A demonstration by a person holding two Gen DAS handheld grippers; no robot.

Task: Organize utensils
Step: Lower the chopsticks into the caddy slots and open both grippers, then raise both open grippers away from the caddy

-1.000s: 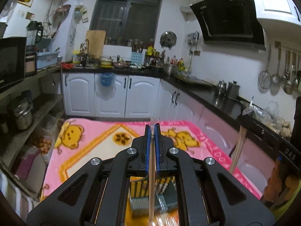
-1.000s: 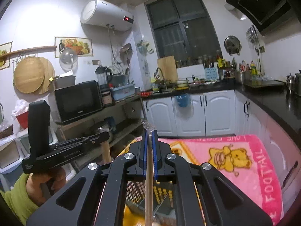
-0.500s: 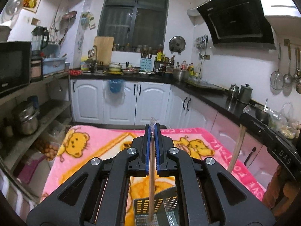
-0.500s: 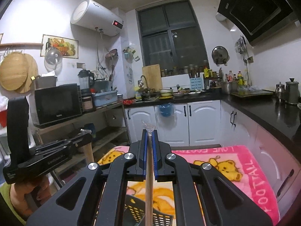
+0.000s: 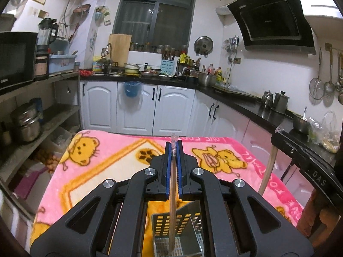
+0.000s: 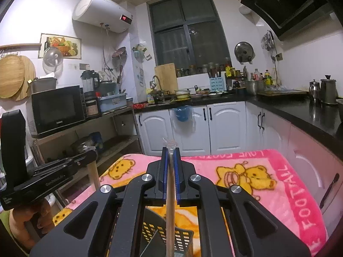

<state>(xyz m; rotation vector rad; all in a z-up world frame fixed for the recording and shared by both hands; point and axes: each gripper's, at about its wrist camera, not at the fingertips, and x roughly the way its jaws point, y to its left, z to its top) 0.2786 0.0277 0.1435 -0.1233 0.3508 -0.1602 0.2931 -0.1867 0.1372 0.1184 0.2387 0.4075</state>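
Wooden chopstick (image 5: 172, 201), upright, lower end inside perforated utensil basket (image 5: 178, 233)

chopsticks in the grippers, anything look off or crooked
Nothing stands out. Each chopstick sits straight between shut blue pads, its lower end over the perforated utensil holder on the pink blanket.

"FOOTALL" is showing in white along the pink blanket (image 6: 300, 203) at the right; "DAS" is showing on the right gripper (image 5: 308, 167); "Galanz" is showing on the microwave (image 6: 57, 109) at the left.
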